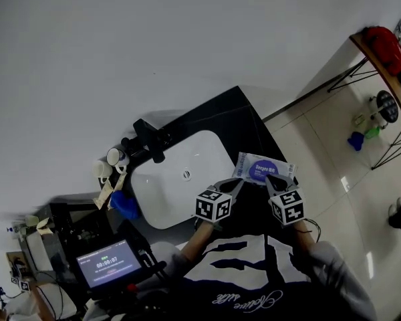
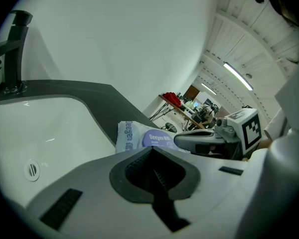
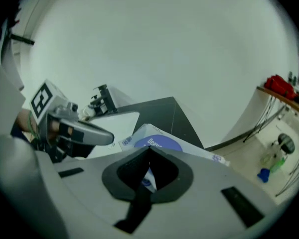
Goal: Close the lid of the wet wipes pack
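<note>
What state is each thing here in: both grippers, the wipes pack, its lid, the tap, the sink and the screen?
Left gripper: jaws together, nothing seen between them.
Right gripper: shut on the near edge of the wipes pack.
Wipes pack: gripped at one edge, beside the sink.
Lid: lying flat, looks closed.
Tap: no water running.
Sink: no water seen in it.
Screen: lit.
</note>
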`<state>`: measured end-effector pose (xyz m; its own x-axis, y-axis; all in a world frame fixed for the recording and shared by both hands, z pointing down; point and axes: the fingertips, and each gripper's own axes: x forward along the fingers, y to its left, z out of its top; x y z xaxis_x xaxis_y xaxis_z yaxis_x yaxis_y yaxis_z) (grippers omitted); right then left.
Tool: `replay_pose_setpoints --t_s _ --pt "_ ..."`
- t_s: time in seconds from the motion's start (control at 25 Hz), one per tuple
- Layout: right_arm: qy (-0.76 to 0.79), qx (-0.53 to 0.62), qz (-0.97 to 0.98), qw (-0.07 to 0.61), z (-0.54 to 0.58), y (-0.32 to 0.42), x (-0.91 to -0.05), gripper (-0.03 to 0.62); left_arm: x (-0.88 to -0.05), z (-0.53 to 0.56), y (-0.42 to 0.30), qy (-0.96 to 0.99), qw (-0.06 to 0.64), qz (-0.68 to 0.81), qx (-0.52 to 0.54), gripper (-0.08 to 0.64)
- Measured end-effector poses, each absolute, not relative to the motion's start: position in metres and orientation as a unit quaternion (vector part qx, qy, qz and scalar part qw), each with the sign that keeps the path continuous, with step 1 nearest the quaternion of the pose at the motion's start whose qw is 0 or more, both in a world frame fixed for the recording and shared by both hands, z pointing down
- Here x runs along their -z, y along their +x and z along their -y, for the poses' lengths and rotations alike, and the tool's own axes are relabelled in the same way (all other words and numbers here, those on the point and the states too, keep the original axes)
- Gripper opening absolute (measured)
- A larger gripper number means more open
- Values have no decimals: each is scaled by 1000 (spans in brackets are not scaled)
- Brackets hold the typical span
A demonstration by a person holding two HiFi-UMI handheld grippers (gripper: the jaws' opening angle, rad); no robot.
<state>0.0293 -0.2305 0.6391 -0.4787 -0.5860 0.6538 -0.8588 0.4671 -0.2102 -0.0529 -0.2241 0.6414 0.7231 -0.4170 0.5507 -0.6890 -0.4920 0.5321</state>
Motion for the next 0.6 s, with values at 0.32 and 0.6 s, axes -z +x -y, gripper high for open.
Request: replay_pose_setpoints --t_s 0.32,0.6 --pt "524 -297 779 172 185 43 -606 -2 -645 192 -54 857 390 288 -174 2" --pt "548 -280 777 135 147 48 -582 -2 -608 172 -26 885 369 256 -123 2"
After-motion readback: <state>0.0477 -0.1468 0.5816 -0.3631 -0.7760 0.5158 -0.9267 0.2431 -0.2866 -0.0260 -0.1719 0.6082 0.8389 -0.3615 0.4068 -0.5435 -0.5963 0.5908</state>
